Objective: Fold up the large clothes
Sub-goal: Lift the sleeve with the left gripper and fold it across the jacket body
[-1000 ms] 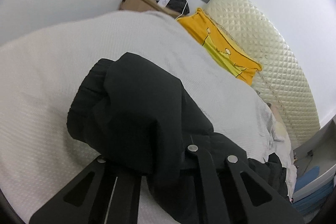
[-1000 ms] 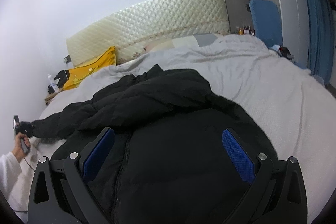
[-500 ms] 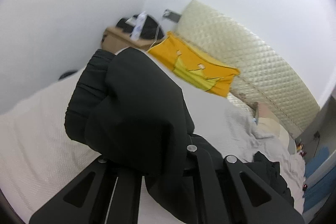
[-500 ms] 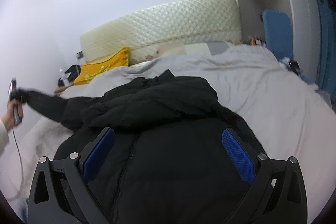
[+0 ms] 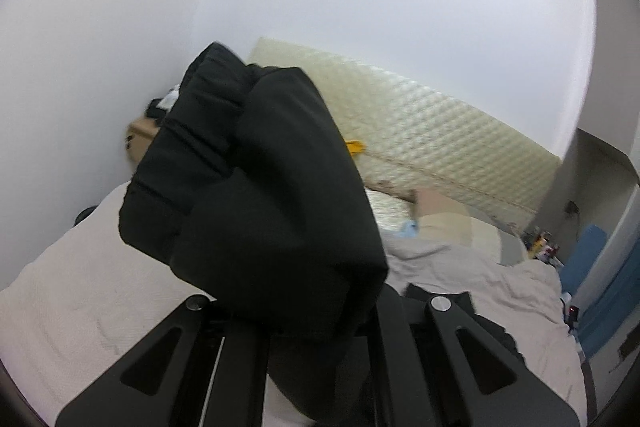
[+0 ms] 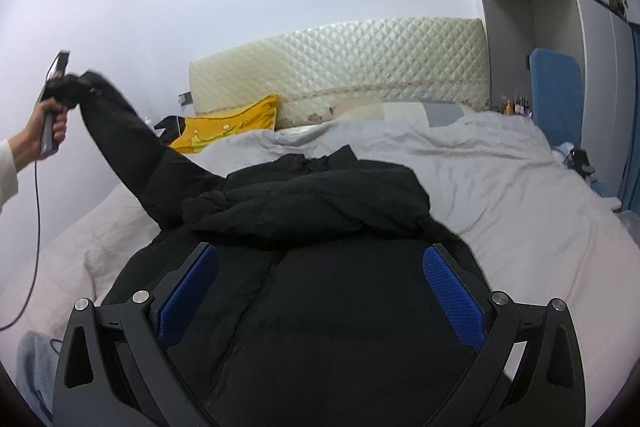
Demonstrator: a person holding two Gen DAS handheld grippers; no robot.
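A black padded jacket (image 6: pixel 320 267) lies front up on the bed, its zip toward me. My left gripper (image 5: pixel 296 311) is shut on the jacket's sleeve cuff (image 5: pixel 256 195) and holds it high above the bed. In the right wrist view the left gripper (image 6: pixel 56 95) shows at the far left with the sleeve (image 6: pixel 132 155) stretched up to it. My right gripper (image 6: pixel 320 283) is open and empty, its blue pads (image 6: pixel 452 295) hovering over the jacket's body.
The bed has a grey cover (image 6: pixel 500 179) and a quilted cream headboard (image 6: pixel 340 67). A yellow pillow (image 6: pixel 228 127) lies at the head. A blue chair (image 6: pixel 556 95) and wardrobe (image 6: pixel 560 7) stand on the right. A bedside box (image 5: pixel 140 143) is by the wall.
My left gripper has lifted the sleeve cuff from the bed up into the air and swung toward the headboard. The right gripper has stayed open over the jacket.
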